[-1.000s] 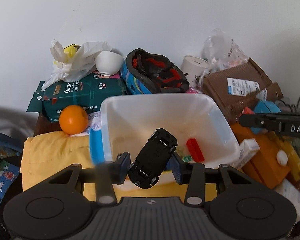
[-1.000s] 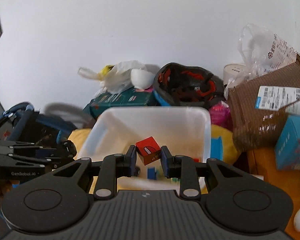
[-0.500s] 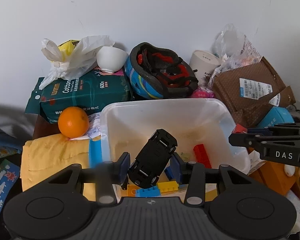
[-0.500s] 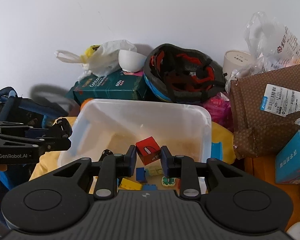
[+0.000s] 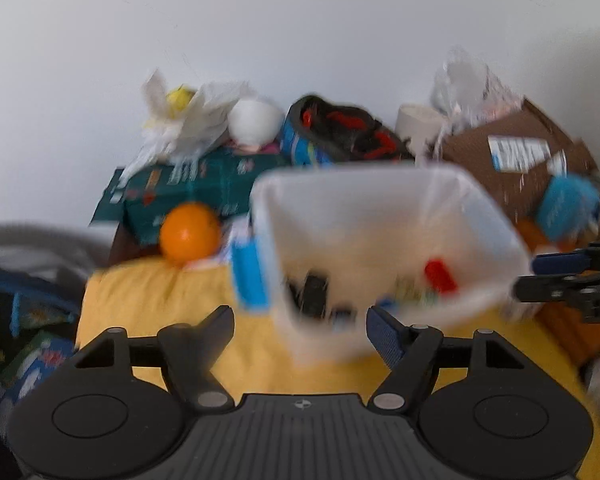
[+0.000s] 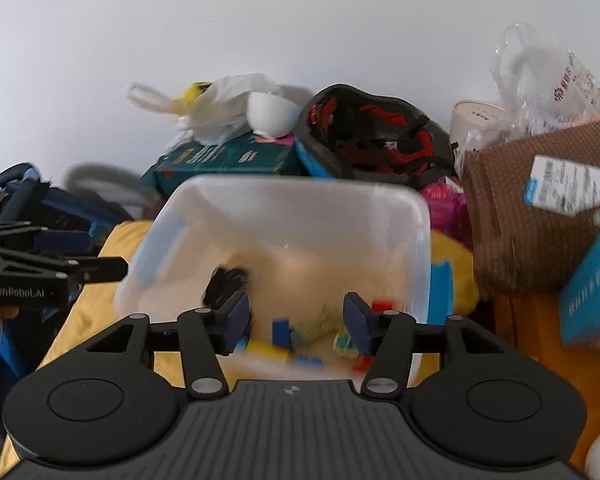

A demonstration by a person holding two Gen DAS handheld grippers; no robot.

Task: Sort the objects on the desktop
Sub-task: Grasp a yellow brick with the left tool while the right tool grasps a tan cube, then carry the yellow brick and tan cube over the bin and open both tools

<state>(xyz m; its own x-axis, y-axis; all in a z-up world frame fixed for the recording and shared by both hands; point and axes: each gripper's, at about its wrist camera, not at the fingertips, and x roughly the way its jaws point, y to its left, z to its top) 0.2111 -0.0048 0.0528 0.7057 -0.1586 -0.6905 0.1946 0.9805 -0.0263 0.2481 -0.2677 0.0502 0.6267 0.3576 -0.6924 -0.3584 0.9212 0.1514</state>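
In the left wrist view, just ahead of the left gripper (image 5: 300,322), whose jaws are spread wide with nothing between them, the translucent plastic bin (image 5: 480,204) fills the 12 to 2 o'clock sector, resting on a yellow cloth (image 5: 160,300). A black toy car (image 5: 312,294) lies inside near the bin's front left wall, with a red brick (image 5: 440,276) further right; the frame is blurred, so finer detail is lost. An orange (image 5: 190,234) sits at 10 o'clock beside a green package (image 5: 204,192), and a helmet (image 5: 340,132) lies behind the bin at 12 o'clock. In the right wrist view, the right gripper (image 6: 298,322) is likewise released and empty, poised over the bin's near rim (image 6: 292,184). Below it at 12 o'clock lie loose bricks, a blue one (image 6: 280,332) and a yellow one (image 6: 266,350) among them, with the dark car at 11 o'clock. The step in hand looks like a drop-off into the bin just completed by both sides. Next, each gripper should probably back clear of the rim and pick out another small toy from the surrounding clutter.
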